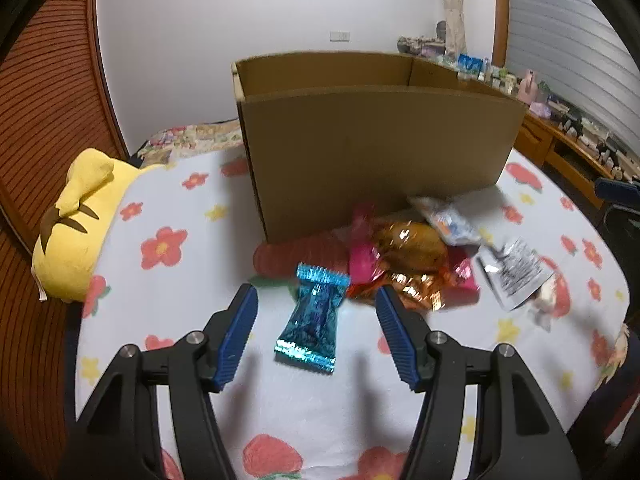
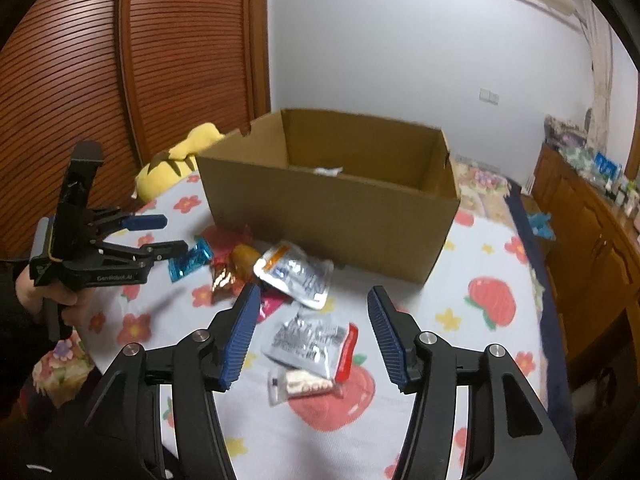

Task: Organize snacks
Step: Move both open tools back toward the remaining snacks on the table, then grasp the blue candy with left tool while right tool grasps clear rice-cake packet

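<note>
An open cardboard box [image 1: 376, 152] stands on the flowered bedspread; it also shows in the right wrist view [image 2: 332, 208], with something white inside. In front of it lie snack packets. A blue foil packet [image 1: 314, 316] lies between the open jaws of my left gripper [image 1: 316, 296], which is empty. Beyond it are an orange foil packet [image 1: 412, 252], a pink packet [image 1: 362, 256] and a silver packet [image 1: 514, 270]. My right gripper [image 2: 310, 296] is open and empty above a silver packet with a red edge [image 2: 310, 342]. The left gripper [image 2: 166, 236] shows in the right wrist view by the blue packet [image 2: 190, 262].
A yellow plush toy [image 1: 80, 216] lies at the bed's left side by a ribbed wooden wardrobe [image 2: 120, 92]. A wooden dresser [image 2: 592, 240] with small items stands on the right. A white-orange pouch [image 2: 296, 272] and a small clear packet [image 2: 300, 386] lie near my right gripper.
</note>
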A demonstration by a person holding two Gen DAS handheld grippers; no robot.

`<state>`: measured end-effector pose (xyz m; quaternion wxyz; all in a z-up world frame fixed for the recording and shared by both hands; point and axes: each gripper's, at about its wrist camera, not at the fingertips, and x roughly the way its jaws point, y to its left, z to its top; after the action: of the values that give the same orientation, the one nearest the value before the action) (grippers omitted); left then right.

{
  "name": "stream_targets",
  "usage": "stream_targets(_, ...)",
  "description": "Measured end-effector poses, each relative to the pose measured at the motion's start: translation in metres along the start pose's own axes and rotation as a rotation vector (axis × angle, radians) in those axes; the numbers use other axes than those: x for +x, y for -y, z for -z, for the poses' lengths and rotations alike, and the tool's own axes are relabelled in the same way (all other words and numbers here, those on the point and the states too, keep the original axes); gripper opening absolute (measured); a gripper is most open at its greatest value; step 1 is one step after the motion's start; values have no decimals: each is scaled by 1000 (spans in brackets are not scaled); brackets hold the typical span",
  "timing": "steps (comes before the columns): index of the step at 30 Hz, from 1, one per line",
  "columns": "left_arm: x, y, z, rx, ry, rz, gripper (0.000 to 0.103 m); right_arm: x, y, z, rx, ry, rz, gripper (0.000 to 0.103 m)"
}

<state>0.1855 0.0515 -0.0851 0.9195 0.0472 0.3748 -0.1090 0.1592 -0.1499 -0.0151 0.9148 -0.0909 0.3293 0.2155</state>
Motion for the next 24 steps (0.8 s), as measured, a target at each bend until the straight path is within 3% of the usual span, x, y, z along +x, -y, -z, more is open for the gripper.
stream_targets(12,21,-4,15,-7,-47,-16,62,40,-1,51,55,-116,-18,58)
stream_targets(24,24,-8,15,-24,-50,-11,62,64,1,62,67,-159,2,67)
